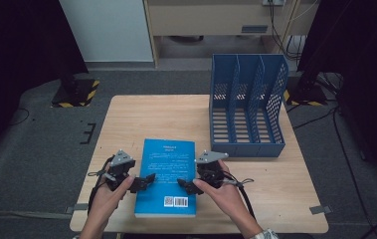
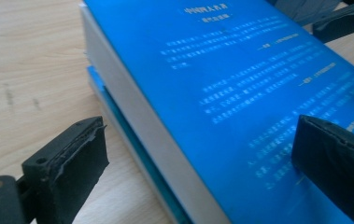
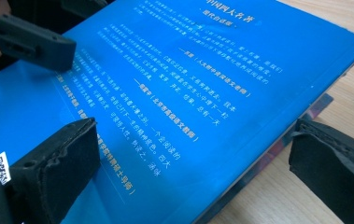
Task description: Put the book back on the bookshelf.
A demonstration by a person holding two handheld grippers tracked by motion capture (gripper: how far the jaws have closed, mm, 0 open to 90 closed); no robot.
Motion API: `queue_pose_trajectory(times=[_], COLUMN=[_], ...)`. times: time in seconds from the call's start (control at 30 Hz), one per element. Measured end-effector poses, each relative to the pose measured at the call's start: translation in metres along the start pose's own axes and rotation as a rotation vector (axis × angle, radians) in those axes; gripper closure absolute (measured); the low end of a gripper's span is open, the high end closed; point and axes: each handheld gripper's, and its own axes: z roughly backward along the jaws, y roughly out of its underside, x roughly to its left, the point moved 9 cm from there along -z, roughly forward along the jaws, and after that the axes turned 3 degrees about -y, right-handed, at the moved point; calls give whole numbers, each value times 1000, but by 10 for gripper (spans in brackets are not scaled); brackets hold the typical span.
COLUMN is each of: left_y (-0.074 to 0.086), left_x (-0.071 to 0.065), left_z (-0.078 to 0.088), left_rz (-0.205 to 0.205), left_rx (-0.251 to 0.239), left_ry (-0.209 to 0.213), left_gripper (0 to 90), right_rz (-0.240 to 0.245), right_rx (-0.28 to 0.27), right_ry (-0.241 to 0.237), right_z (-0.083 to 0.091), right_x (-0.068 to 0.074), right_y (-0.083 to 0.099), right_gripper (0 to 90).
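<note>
While both pairs of jaws stand apart astride the thick blue-covered paperback book (image 1: 166, 177), close evenly from both sides, one jaw above the cover and one down beside the page block. Left gripper (image 1: 141, 182): spread wide at the book's left long edge, gripping nothing. Right gripper (image 1: 188, 185): likewise wide, one jaw over the cover near the barcode, the other off the right edge above the wood, pads clear. Book flat, back cover up, at the near middle of the pale wooden table (image 1: 141, 114), with a thinner blue thing peeking out beneath its left edge. Lift level, both sides together, to avoid sagging the cover. Blue perforated plastic file rack (image 1: 248, 107) upright at the far right corner, well apart. Grey carpet floor (image 1: 37, 149) around, cables trailing, yellow-black striped bases behind.
</note>
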Motion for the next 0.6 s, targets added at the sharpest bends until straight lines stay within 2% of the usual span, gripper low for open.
queue_pose_trajectory(times=[0.03,0.07,0.1,0.13,0.17,0.2,0.23,0.6], left_y=[1,1,4,4,5,5,8,11], left_x=[-4,-4,-7,-7,-9,-9,-10,-9], left_z=[-3,-3,-5,-5,-7,-7,-9,-11], left_rz=[12,12,29,29,51,51,75,122], left_rx=[0,0,5,5,9,9,22,29], left_ry=[26,26,64,64,94,94,127,168], left_gripper=[23,20,15,12,10,10,8,0], right_rz=[-22,-22,-43,-43,-73,-73,-96,-177], right_rx=[-11,-11,-24,-24,-29,-29,-30,-36], right_ry=[-19,-19,-35,-35,-53,-53,-70,-127], right_z=[-1,-1,-3,-3,-4,-4,-6,-10], right_x=[0,0,-1,-1,-1,-1,-2,-4], right_y=[2,2,3,3,5,5,6,10], right_gripper=[20,20,13,13,8,8,5,0])
